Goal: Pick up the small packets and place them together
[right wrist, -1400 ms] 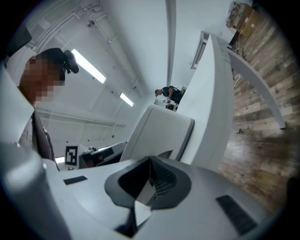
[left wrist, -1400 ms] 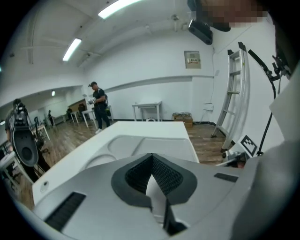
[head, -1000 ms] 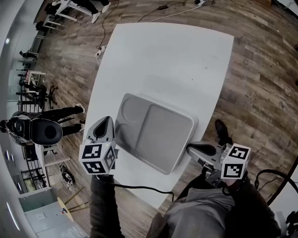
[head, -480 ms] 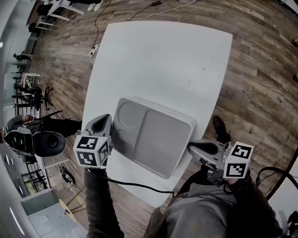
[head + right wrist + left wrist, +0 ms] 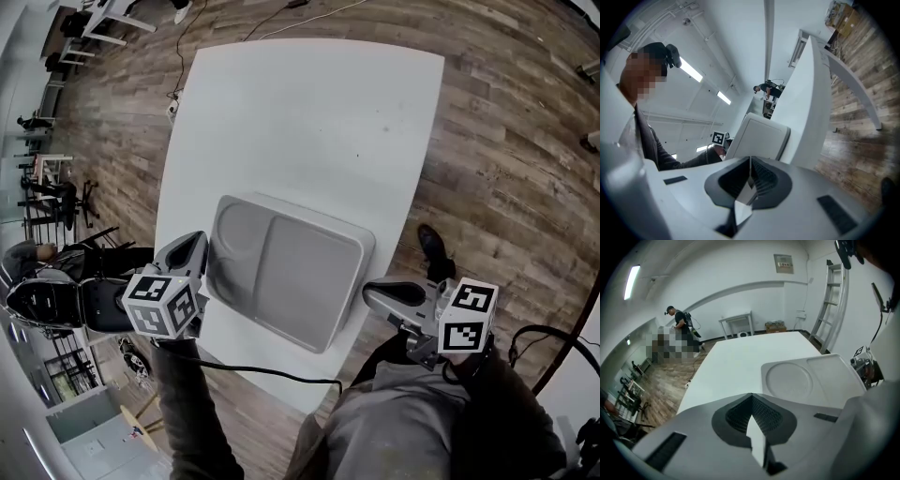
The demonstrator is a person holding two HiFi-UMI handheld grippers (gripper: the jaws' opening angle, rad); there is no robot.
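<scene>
Sleeve (image 5: 187, 412): a dark sleeve rises from the bottom edge of the head view to the left hand's tool.
Marker cubes: one cube with black-and-white squares sits on each tool, left (image 5: 161, 305) and right (image 5: 466, 316).
Cable (image 5: 272, 375): a thin black cord crosses the near corner of the desk.
Left tongs (image 5: 192, 246): angled downward, just beside the tray's left edge. In the left gripper view the tongs (image 5: 752, 401) are pressed fully together with nothing between them.
Right tongs (image 5: 375, 294): held level at the tray's near right corner. I cannot tell whether they touch it. In the right gripper view the tongs (image 5: 750, 161) are also closed tight and hold nothing.
Tray (image 5: 300, 277): grey and shallow, lying askew on the near half of the desk between the two tools, with a round recess on its left and a larger rectangular one on its right.
Small packets: I cannot make any out in these views.
Desk (image 5: 300, 103): white, stretching away beyond the tray.
Floor (image 5: 506, 141): wood planks around the desk.
Ladder (image 5: 829, 301): leans against the far right wall.
Distant person (image 5: 678, 320): stands at the far wall.
</scene>
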